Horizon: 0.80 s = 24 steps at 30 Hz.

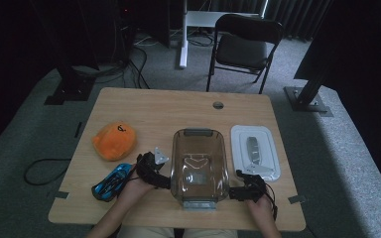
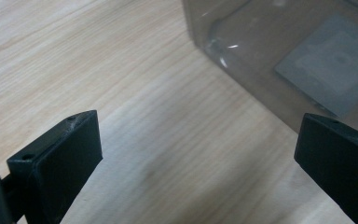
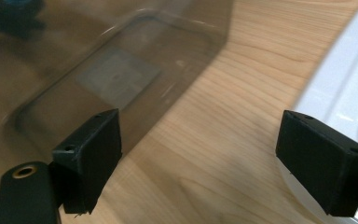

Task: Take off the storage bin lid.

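A clear, smoky plastic box [image 1: 199,168] with grey latches at both ends stands empty at the table's front middle. My left gripper [image 1: 159,173] is against its left side, open, with bare wood between the jaws in the left gripper view [image 2: 198,135]; the box wall [image 2: 307,56] rises by the right jaw. My right gripper [image 1: 234,191] sits at the box's front right corner, open. In the right gripper view [image 3: 203,135] its jaws span the wood between the box [image 3: 112,70] and a white lid [image 3: 345,93].
The white lid [image 1: 255,151] with a grey handle lies right of the box. An orange soft thing [image 1: 113,141] and a blue object [image 1: 111,181] lie at the left. The table's far half [image 1: 178,109] is bare wood, with a black chair [image 1: 243,47] behind it.
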{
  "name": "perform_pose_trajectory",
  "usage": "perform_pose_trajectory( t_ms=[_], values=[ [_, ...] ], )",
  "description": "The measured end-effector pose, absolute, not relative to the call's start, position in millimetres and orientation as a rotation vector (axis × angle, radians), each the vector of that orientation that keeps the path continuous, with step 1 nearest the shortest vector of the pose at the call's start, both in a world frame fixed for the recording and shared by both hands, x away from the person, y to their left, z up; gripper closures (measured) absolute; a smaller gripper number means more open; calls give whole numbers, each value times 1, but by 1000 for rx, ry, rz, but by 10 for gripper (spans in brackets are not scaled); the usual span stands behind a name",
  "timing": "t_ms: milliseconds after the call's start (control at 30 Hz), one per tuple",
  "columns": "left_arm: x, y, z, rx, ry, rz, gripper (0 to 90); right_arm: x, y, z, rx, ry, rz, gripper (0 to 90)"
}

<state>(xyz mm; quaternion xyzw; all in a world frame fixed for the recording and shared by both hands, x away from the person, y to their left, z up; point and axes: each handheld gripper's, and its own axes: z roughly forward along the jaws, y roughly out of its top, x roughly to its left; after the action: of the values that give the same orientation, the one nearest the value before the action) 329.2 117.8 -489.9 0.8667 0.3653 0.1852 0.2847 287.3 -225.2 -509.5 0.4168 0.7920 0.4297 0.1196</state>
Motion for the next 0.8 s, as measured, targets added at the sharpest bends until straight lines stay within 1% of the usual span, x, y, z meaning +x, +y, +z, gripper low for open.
perform_pose_trajectory(
  t_ms=[233, 333, 700, 800],
  values=[
    [343, 118, -485, 2376, 948, 500, 12, 286, -218, -510, 1184, 2349, 1263, 138],
    [348, 119, -485, 2374, 944, 497, 12, 285, -217, -511, 1185, 2351, 1265, 139],
    [357, 136, -482, 2349, 1009, 557, 13, 284, -202, -513, 1155, 2371, 1281, 134],
    [359, 144, -479, 2350, 1021, 549, 12, 284, -196, -515, 1157, 2372, 1301, 131]
  ],
)
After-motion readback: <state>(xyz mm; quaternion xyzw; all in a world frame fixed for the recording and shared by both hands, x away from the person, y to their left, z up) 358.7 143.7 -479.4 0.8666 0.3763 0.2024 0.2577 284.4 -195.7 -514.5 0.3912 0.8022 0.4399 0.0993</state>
